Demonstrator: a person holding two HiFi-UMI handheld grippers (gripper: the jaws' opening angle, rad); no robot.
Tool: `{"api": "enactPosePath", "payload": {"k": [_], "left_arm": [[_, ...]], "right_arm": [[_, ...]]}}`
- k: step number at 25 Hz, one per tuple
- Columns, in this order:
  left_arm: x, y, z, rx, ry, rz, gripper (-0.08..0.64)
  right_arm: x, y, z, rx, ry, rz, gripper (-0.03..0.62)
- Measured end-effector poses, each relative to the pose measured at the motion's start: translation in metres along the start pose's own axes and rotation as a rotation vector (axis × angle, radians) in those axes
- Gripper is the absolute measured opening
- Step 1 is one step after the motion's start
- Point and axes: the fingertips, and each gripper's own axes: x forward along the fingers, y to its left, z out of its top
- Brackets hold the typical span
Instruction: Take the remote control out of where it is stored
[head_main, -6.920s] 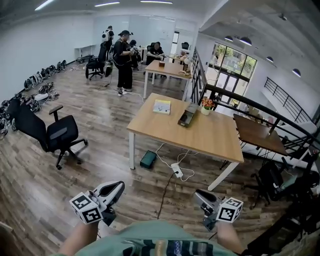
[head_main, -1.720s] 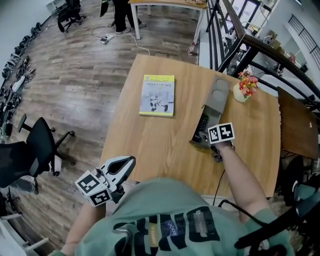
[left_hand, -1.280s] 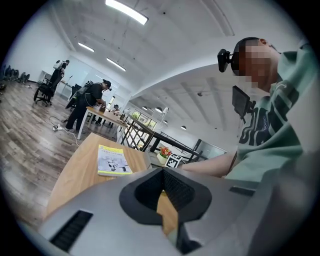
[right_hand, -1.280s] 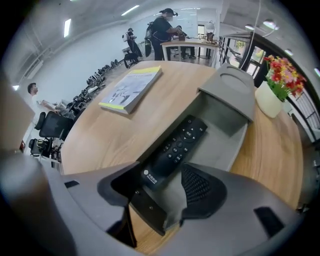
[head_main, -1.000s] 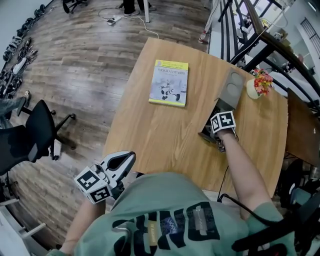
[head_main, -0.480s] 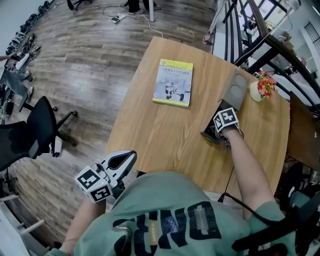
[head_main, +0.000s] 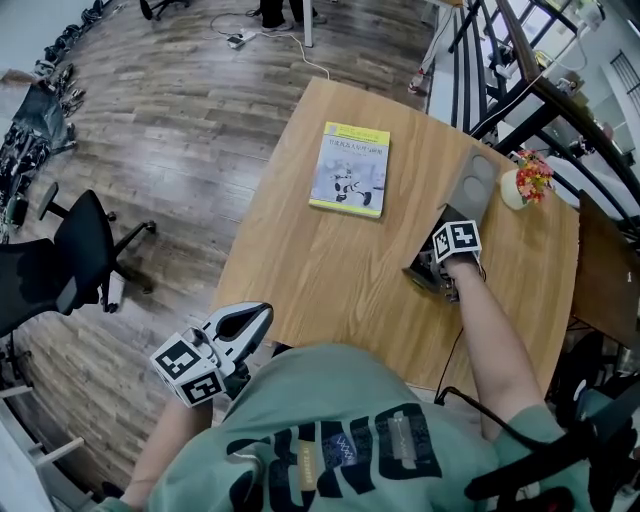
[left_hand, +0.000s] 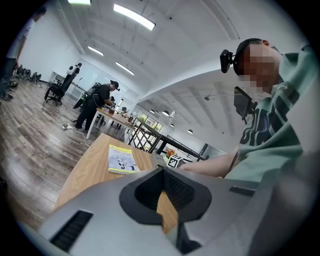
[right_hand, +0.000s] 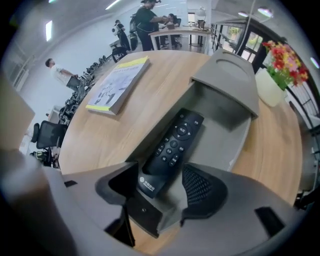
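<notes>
A black remote control (right_hand: 172, 145) lies in an open grey storage case (right_hand: 227, 125) on the wooden table (head_main: 310, 280). The case's lid (head_main: 472, 183) is folded back. My right gripper (right_hand: 160, 187) points steeply down over the case's near end (head_main: 440, 272). Its jaws have just been opening. They stand open on either side of the remote's near end, with gaps on both sides. The gripper's marker cube hides the remote in the head view. My left gripper (head_main: 255, 318) is off the table's near edge by my body, shut and empty (left_hand: 162, 200).
A yellow-edged book (head_main: 350, 182) lies on the table left of the case. A white pot of flowers (head_main: 525, 182) stands right of the lid. A black railing runs behind the table. An office chair (head_main: 60, 270) stands on the floor at the left.
I walked up to the table from across the room. The right gripper reached the case's near end and has held there for the last second. The left gripper stays low by my body.
</notes>
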Motion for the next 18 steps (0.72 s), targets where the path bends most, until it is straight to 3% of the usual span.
{"api": "enactPosePath", "payload": {"k": [3,6,9,15,18], "left_arm": [[-0.003,0.0,0.0,0.0,-0.003,-0.003,-0.006],[-0.005,0.0,0.001,-0.002,-0.01,0.0,-0.006],[-0.009,0.0,0.0,-0.004,-0.017,0.007,-0.006],[-0.016,0.002,0.001,0.003,-0.035,0.017,-0.006],[-0.02,-0.001,0.0,-0.005,-0.044,0.016,-0.006]], "right_arm": [[0.01,0.001,-0.008,0.019,0.009,-0.02,0.275],[0.016,0.0,-0.009,-0.057,0.031,-0.104,0.275],[0.017,-0.002,-0.009,-0.082,0.036,-0.118,0.273],[0.012,-0.008,-0.004,-0.093,0.008,-0.123,0.204],[0.003,-0.02,-0.01,-0.056,-0.01,-0.122,0.125]]}}
